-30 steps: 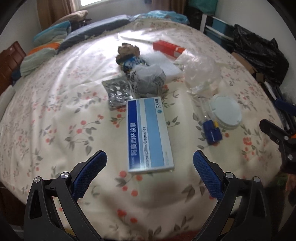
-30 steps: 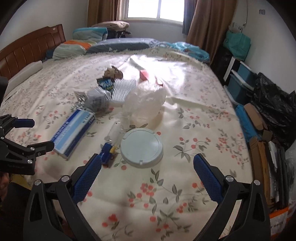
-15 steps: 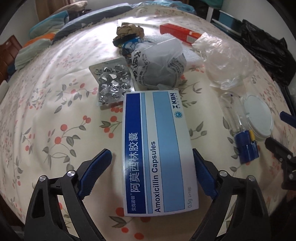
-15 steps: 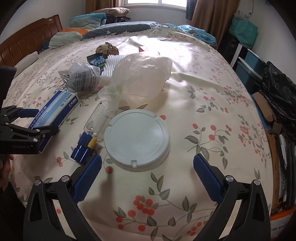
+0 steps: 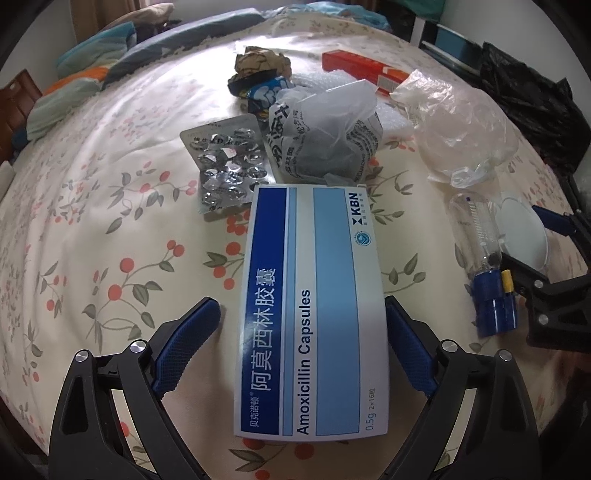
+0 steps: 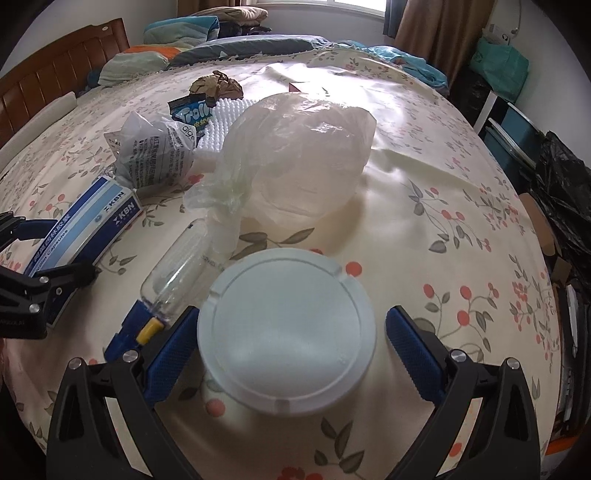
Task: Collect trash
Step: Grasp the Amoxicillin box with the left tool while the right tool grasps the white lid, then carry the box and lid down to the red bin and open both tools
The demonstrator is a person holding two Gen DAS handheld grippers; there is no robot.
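Observation:
Trash lies on a floral bedsheet. A blue and white amoxicillin box lies between the open fingers of my left gripper; it also shows in the right wrist view. A round white lid lies between the open fingers of my right gripper. Beside the lid lies a clear bottle with a blue cap, also in the left wrist view. Behind are a silver blister pack, a crumpled printed bag and a clear plastic bag.
Further back lie a blue snack wrapper, crumpled brown paper, a red box and white bubble wrap. Pillows and a wooden headboard are at the far end. A black bin bag sits off the bed's right side.
Both grippers have moved forward and down. The box now sits between my left fingers and the lid between my right fingers. Both stay open.

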